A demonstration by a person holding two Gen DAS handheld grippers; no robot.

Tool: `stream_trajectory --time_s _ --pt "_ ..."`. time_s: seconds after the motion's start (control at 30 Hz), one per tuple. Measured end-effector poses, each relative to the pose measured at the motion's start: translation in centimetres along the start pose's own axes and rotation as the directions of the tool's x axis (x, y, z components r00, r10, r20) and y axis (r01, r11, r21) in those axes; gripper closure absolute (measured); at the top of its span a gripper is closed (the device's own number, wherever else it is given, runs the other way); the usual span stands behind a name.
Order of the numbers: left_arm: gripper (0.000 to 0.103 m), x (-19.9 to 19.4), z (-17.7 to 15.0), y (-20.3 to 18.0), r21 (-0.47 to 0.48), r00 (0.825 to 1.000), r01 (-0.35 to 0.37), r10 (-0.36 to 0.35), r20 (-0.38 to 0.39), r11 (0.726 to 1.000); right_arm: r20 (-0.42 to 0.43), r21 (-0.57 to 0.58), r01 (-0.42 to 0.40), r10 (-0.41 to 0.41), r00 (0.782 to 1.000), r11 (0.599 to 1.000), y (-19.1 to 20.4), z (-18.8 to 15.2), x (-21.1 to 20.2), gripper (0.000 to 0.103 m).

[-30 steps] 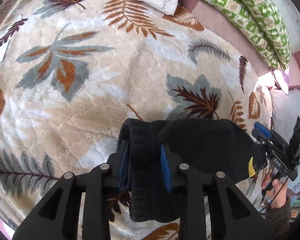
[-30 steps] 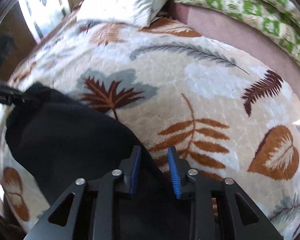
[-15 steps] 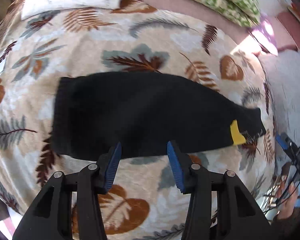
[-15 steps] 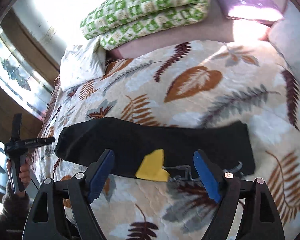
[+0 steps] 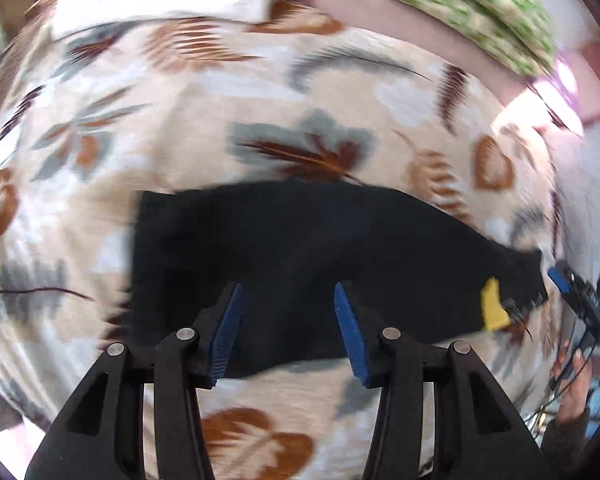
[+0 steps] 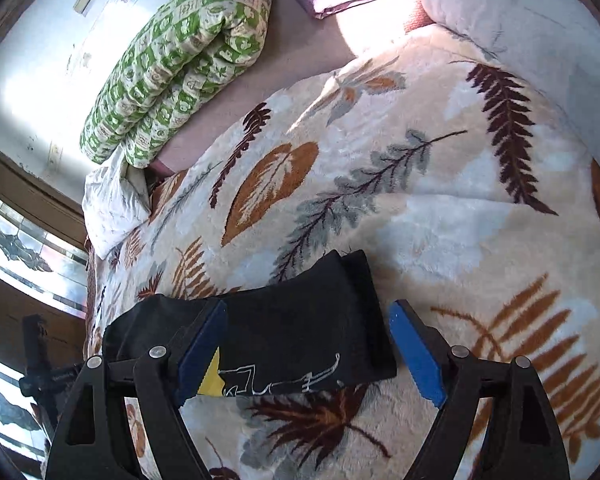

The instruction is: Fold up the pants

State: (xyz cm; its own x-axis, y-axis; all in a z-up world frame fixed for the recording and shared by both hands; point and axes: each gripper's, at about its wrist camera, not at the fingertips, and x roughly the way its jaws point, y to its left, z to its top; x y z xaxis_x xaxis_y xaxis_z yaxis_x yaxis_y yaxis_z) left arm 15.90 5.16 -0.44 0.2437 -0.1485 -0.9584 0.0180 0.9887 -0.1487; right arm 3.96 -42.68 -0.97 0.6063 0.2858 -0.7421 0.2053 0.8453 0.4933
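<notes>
Since a second ago both my tongs let go of the black knit pants [image 5: 300, 264] and backed off. Pants now lie folded lengthwise on the cream leaf-print fleece bed blanket [image 5: 180, 128]. Left tongs [image 5: 288, 336] half open, empty. Right tongs [image 6: 308, 356] wide, jaws closing slightly, hovering over the hem, nothing pinched. Risk: grabbing only the top layer, or the yellow tag [image 6: 210, 380], skews the next fold.
</notes>
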Motion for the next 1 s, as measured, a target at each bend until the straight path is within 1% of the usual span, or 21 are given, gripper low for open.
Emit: stream_trajectory --time_s 0.07,0.17,0.2,0.3,0.37,0.43,0.53,0.57,0.63,0.67,0.7,0.73,0.8,0.83,0.87,0.9,0.93,1.0 --pt "0.057 0.0 0.9 3.2 -0.059 1.0 -0.022 0.022 -0.01 0.998 -0.021 -0.042 0.015 -0.016 1.0 0.999 0.5 0.6 1.5 0.029" --pt "0.057 0.2 1.5 7.2 -0.127 0.999 -0.033 0.031 -0.017 0.991 -0.048 -0.097 0.042 -0.046 0.998 0.994 1.3 1.0 3.4 0.032" --pt "0.057 0.3 1.5 8.2 -0.148 0.999 -0.031 0.028 -0.02 0.988 -0.055 -0.113 0.053 -0.06 0.997 0.992 1.5 1.1 3.8 0.033" --pt "0.057 1.1 1.5 10.7 -0.21 0.999 0.016 -0.023 -0.032 0.978 -0.079 -0.166 0.092 -0.106 0.991 0.982 2.0 1.3 4.8 0.035" --pt "0.057 1.7 1.5 11.5 -0.232 0.998 0.029 -0.042 -0.048 0.972 -0.082 -0.201 0.14 -0.159 0.984 0.97 2.1 1.3 5.1 0.039" --pt "0.057 2.3 1.4 11.7 -0.236 0.997 0.034 -0.05 -0.06 0.971 -0.092 -0.206 0.132 -0.154 0.984 0.97 2.0 1.4 5.3 0.038" --pt "0.057 2.8 1.5 11.4 -0.225 0.997 0.019 -0.035 -0.067 0.974 -0.118 -0.23 0.124 -0.154 0.981 0.965 2.3 1.2 5.6 0.038" --pt "0.057 2.8 1.4 11.4 -0.224 0.997 0.028 -0.042 -0.058 0.974 -0.127 -0.241 0.128 -0.162 0.979 0.962 2.4 1.1 5.8 0.037" --pt "0.057 2.8 1.4 11.5 -0.23 0.996 0.073 -0.084 -0.037 0.97 -0.128 -0.236 0.133 -0.167 0.978 0.962 2.3 1.2 5.8 0.039" --pt "0.054 3.0 1.5 11.5 -0.231 0.994 0.096 -0.107 -0.035 0.968 -0.129 -0.222 0.127 -0.158 0.979 0.967 2.1 1.3 5.8 0.039" --pt "0.047 3.5 1.6 11.3 -0.23 0.991 0.112 -0.125 -0.043 0.967 -0.136 -0.211 0.12 -0.151 0.979 0.97 1.9 1.3 5.8 0.039" --pt "0.045 4.0 1.6 11.0 -0.232 0.988 0.126 -0.142 -0.055 0.965 -0.135 -0.216 0.124 -0.156 0.978 0.968 2.0 1.2 5.8 0.039" --pt "0.045 4.8 1.4 10.2 -0.227 0.986 0.128 -0.148 -0.075 0.966 -0.127 -0.26 0.186 -0.224 0.966 0.948 2.3 1.1 6.0 0.058" --pt "0.045 5.0 1.4 9.8 -0.22 0.988 0.112 -0.131 -0.075 0.969 -0.13 -0.26 0.206 -0.245 0.961 0.943 2.1 1.1 6.1 0.078" --pt "0.045 5.1 1.3 9.5 -0.211 0.992 0.093 -0.11 -0.069 0.973 -0.125 -0.253 0.208 -0.245 0.961 0.945 1.9 1.1 5.9 0.084" --pt "0.049 5.0 1.2 9.3 -0.202 0.994 0.081 -0.095 -0.058 0.976 -0.113 -0.255 0.217 -0.252 0.961 0.942 1.9 1.0 5.6 0.086" --pt "0.054 4.8 1.1 9.0 -0.195 0.995 0.076 -0.087 -0.048 0.978 -0.104 -0.267 0.228 -0.263 0.959 0.936 2.1 0.9 5.4 0.088" --pt "0.057 4.3 0.9 8.7 -0.187 0.996 0.083 -0.09 -0.027 0.979 -0.082 -0.301 0.255 -0.291 0.953 0.919 2.7 0.7 5.0 0.09"
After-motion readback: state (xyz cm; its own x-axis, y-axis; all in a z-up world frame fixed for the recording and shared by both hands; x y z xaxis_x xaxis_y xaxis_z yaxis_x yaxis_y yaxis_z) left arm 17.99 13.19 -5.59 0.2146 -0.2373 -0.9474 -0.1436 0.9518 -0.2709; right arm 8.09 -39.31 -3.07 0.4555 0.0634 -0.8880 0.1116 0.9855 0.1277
